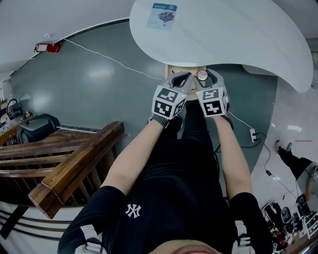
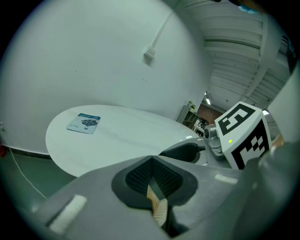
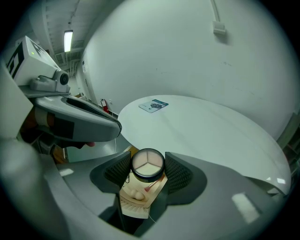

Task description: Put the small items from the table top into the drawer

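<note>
A small round case (image 3: 147, 164) with a clear lid split in three sits between the pads of my right gripper (image 3: 148, 169), which is shut on it. In the head view the case (image 1: 201, 75) hangs over the open wooden drawer (image 1: 171, 69) under the white table's (image 1: 233, 34) near edge. Below the case the drawer (image 3: 136, 199) holds a cotton swab and some white lumps. My left gripper (image 1: 180, 79) is right beside the right one, jaws shut with nothing between them (image 2: 152, 180). A blue-printed card (image 1: 162, 15) lies on the far side of the table top.
A wooden stair rail (image 1: 74, 158) runs at the left. A power strip (image 1: 253, 135) and a white cable lie on the green floor to the right. The person's legs are directly below the grippers.
</note>
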`<state>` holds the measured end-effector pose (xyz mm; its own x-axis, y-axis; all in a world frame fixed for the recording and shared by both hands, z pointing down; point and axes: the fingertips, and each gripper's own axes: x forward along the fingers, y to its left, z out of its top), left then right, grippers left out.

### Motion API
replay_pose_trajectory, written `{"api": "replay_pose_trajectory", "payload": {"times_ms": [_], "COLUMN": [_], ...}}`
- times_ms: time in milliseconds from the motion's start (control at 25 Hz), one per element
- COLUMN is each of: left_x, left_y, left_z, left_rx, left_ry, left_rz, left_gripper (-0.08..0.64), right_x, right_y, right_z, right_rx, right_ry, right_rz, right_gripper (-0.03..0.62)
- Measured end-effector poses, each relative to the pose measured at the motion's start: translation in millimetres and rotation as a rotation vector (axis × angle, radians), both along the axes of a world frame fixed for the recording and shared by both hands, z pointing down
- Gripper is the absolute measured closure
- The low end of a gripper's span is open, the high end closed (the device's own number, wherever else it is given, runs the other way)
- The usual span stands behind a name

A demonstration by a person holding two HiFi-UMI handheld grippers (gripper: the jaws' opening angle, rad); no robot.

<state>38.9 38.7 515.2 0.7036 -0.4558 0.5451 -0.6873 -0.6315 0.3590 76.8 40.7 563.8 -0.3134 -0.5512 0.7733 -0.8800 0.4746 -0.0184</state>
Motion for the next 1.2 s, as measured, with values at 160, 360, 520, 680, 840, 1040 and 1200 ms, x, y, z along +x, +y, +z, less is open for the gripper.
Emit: {"api": "replay_pose_trajectory", "payload": {"times_ms": [160,360,520,680,840,1040,1200], "left_x": [-7.7,-18.6,-27.7,-35.8,-43.1,-46.7,-48.3], "left_y": [11.7,19.8,22.6,23.2,19.5,14.5,6.2], "left_z": [8.9,26.8,43.1,58.8,73.7,86.9,95.5], "left_rx": [-0.016,-0.042,-0.067,-0.095,-0.119,-0.135,-0.140], "left_ry": [-0.007,-0.018,-0.025,-0.032,-0.039,-0.041,-0.041], "left_rz": [-0.004,-0.012,-0.024,-0.034,-0.046,-0.053,-0.056], "left_gripper": [0.560,0.560,0.560,0.560,0.560,0.560,0.560], "right_x": [-7.6,-20.5,-32.2,-42.3,-49.7,-54.7,-59.3], "right_y": [14.9,25.3,28.9,29.8,27.5,28.4,23.5], "right_z": [12.7,36.6,54.3,72.9,92.2,116.9,133.8], "right_rx": [-0.024,-0.061,-0.087,-0.114,-0.148,-0.200,-0.237], "right_ry": [-0.002,0.000,0.001,0.008,0.019,0.045,0.060], "right_rz": [-0.007,-0.038,-0.071,-0.112,-0.147,-0.197,-0.238], "right_gripper": [0.341,0.341,0.341,0.341,0.341,0.341,0.341]}}
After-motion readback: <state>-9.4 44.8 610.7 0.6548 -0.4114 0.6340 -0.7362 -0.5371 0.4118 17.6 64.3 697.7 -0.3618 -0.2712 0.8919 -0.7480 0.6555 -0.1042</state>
